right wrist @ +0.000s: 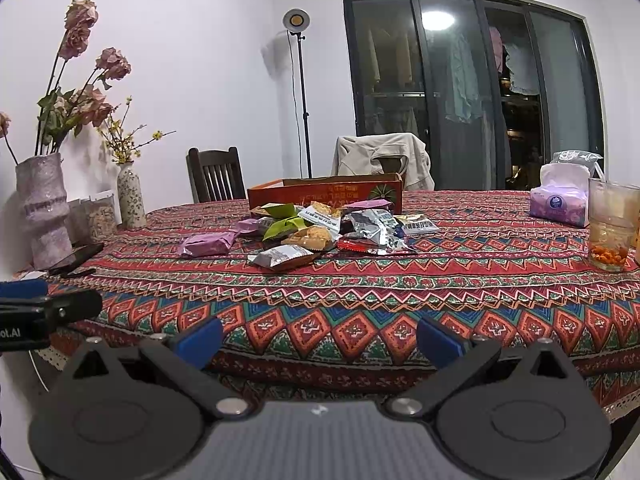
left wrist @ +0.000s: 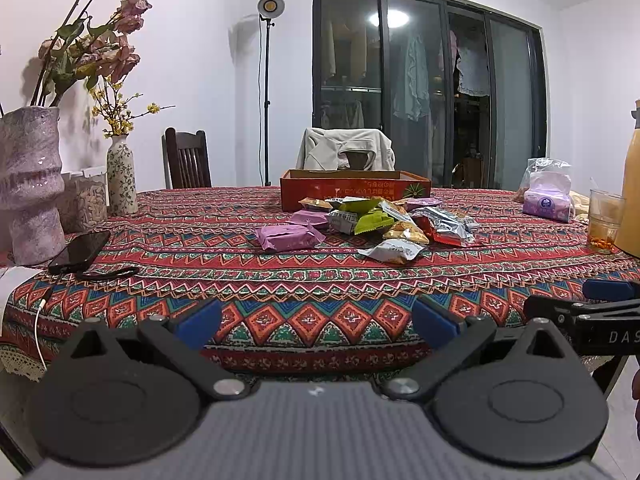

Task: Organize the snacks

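Both claws, left gripper [left wrist: 316,326] and right gripper [right wrist: 318,340], gape wide and empty short of the snack packets [left wrist: 372,220] heaped ahead before an orange box [left wrist: 354,192]; light, crinkly, slippery, they look best pinched at a sealed edge.

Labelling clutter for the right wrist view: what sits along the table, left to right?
Mottled purple ceramic vase → black phone → slim floral vase → purple snack packet → orange cardboard box → purple tissue pack → clear glass with orange bits.
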`<move>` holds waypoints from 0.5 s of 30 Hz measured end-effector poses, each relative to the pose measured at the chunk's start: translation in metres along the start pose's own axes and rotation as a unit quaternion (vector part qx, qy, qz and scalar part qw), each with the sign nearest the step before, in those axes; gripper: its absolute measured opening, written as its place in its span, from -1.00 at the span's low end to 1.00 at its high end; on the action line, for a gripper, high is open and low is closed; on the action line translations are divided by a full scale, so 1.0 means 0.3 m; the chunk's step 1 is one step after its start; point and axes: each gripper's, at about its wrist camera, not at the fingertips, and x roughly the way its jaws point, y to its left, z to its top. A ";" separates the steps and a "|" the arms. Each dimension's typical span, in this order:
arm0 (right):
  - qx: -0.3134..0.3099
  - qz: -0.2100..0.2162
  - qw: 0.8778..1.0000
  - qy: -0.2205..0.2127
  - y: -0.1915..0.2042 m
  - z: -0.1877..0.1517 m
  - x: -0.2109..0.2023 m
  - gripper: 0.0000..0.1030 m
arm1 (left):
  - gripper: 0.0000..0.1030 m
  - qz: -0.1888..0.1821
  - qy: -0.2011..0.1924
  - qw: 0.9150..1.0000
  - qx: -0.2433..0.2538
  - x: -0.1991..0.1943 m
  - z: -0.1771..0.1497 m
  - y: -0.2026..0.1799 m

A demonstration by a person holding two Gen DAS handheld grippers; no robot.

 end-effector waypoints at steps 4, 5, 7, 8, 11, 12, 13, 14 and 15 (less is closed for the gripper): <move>0.000 0.000 1.000 -0.001 0.000 0.000 0.000 1.00 | 1.00 0.000 0.000 1.000 0.000 -0.001 0.000 0.000; 0.000 0.000 1.000 -0.001 0.001 0.001 0.002 1.00 | 1.00 0.000 0.000 1.000 0.000 -0.001 0.000 0.000; 0.000 0.000 1.000 0.000 0.000 0.001 0.001 1.00 | 1.00 0.000 0.000 1.000 0.000 -0.001 0.000 0.001; 0.000 0.000 1.000 0.000 0.001 0.002 0.002 1.00 | 1.00 0.000 0.000 1.000 0.000 -0.001 0.000 0.001; 0.000 0.000 1.000 0.000 0.000 0.001 0.001 1.00 | 1.00 0.000 0.000 1.000 0.000 0.000 0.000 0.000; 0.000 0.000 1.000 0.000 0.000 0.001 0.002 1.00 | 1.00 0.000 0.000 1.000 0.000 0.000 0.000 0.000; 0.000 0.001 1.000 0.001 -0.001 0.000 0.002 1.00 | 1.00 0.000 0.000 1.000 0.000 0.000 0.000 0.000; 0.000 0.000 1.000 0.001 -0.001 0.000 0.004 1.00 | 1.00 0.000 0.000 1.000 0.000 0.000 0.000 0.000; 0.000 0.000 1.000 0.001 -0.002 0.000 0.003 1.00 | 1.00 0.000 0.000 1.000 0.000 0.000 0.000 -0.001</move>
